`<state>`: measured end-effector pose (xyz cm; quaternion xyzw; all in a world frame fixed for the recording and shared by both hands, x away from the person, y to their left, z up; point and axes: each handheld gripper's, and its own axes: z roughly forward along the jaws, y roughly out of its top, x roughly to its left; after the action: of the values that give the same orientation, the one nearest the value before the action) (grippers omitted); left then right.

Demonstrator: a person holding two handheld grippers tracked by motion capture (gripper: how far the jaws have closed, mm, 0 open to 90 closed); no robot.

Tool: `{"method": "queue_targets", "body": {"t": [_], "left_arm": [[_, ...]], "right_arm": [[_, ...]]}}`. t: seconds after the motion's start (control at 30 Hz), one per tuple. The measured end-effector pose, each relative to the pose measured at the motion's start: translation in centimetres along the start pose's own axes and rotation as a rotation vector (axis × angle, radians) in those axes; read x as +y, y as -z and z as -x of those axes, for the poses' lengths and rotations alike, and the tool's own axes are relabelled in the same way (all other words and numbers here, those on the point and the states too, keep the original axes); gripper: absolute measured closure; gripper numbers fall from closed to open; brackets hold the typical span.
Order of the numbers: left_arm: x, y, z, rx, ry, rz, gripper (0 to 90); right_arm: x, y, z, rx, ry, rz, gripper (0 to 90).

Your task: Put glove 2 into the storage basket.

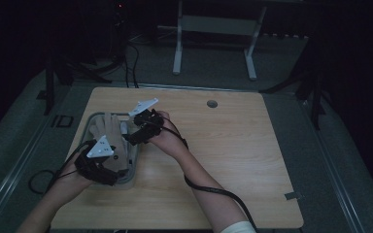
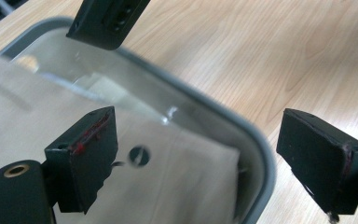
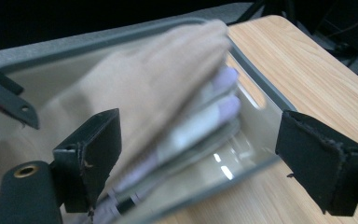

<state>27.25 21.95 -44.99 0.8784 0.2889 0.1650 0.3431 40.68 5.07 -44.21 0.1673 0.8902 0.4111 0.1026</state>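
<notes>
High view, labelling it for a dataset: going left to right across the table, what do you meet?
Left gripper → clear bin holding beige gloves → right gripper → bare tabletop with its cable hole.

free: table (image 1: 233, 160) right half | blocked: bin (image 1: 132, 171) with gloves (image 1: 108, 127)

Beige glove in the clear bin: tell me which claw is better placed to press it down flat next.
Probably left. The left claw hangs open right over the beige glove inside the clear bin, whereas the right claw sits open at the bin's rim, half over the table.
</notes>
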Motion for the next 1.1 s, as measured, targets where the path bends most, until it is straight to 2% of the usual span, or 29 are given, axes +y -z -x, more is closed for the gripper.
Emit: {"method": "queue_targets", "body": {"t": [0.2,0.37,0.5,0.57,0.67,0.77,1.1], "left_arm": [[1.3,-1.0,1.3,-0.014,-0.016,0.010,12.8],[2.8,-2.3,3.0,-0.056,-0.048,0.037,12.8],[3.6,-3.4,4.1,-0.110,-0.067,0.042,12.8],[3.7,-3.7,4.4,-0.116,-0.076,0.038,12.8],[4.2,-4.8,5.4,-0.142,-0.094,0.037,12.8],[4.5,-5.6,6.1,-0.151,-0.114,0.042,12.8],[4.9,-8.1,8.1,-0.209,-0.144,0.045,12.8]], "right_arm": [[-1.8,1.4,0.7,-0.012,-0.002,-0.008,14.1],[-4.2,3.2,2.0,-0.032,-0.020,0.004,14.3],[-5.7,4.4,2.3,-0.052,-0.020,-0.005,14.1],[-6.1,4.7,2.4,-0.055,-0.022,-0.004,14.1],[-7.7,5.6,2.7,-0.063,-0.033,-0.007,14.1],[-8.8,6.1,2.8,-0.066,-0.040,-0.011,14.1],[-12.8,8.1,3.4,-0.089,-0.070,-0.015,14.1]]}}
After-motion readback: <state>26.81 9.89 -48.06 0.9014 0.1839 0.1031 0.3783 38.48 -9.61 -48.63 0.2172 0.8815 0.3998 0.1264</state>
